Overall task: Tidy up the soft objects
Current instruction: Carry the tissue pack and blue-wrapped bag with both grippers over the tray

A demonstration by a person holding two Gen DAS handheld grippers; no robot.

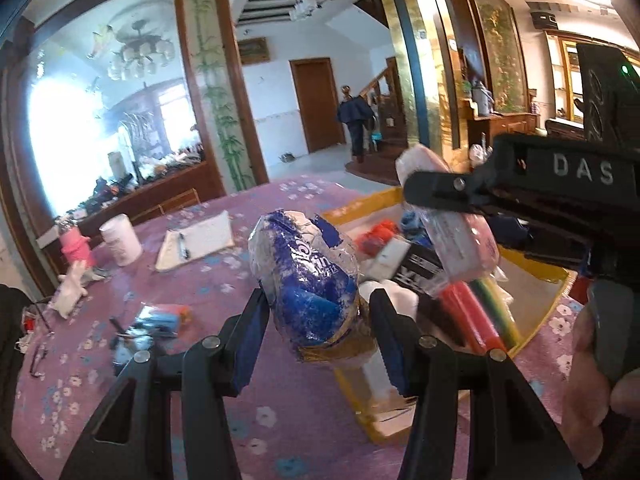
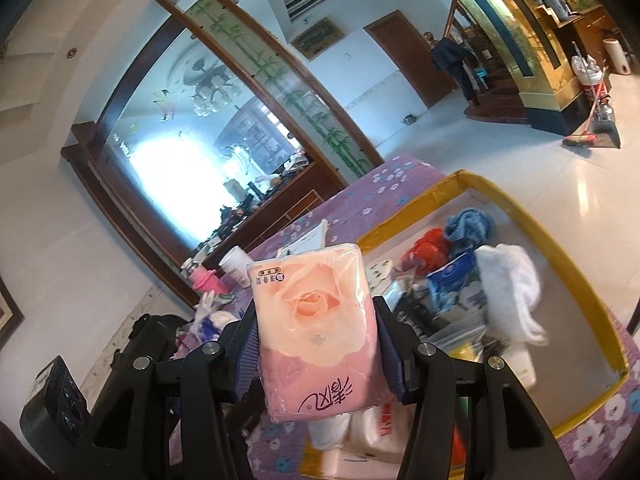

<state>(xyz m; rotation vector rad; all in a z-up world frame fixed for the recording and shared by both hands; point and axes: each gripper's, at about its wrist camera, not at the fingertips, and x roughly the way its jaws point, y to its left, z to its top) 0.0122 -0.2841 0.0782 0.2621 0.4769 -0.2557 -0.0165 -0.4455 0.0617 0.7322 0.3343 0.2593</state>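
My left gripper (image 1: pixel 320 336) is shut on a blue and white plastic-wrapped soft pack (image 1: pixel 306 284), held above the purple flowered tablecloth (image 1: pixel 192 280). My right gripper (image 2: pixel 316 344) is shut on a pink tissue pack with a rose print (image 2: pixel 316 332). In the left wrist view the right gripper (image 1: pixel 436 196) comes in from the right with the pink pack (image 1: pixel 460 236), over the yellow-rimmed box (image 1: pixel 532 268). The box (image 2: pixel 560 240) holds a white cloth (image 2: pixel 512 292), a blue cloth (image 2: pixel 468 228), a red item (image 2: pixel 428 248) and several packs.
On the table to the left lie a notepad with a pen (image 1: pixel 196 240), a white roll (image 1: pixel 120 240), a pink bottle (image 1: pixel 76 248) and small packets (image 1: pixel 156 324). A glass partition (image 1: pixel 112 120) stands behind the table. A broom (image 2: pixel 588 128) leans far right.
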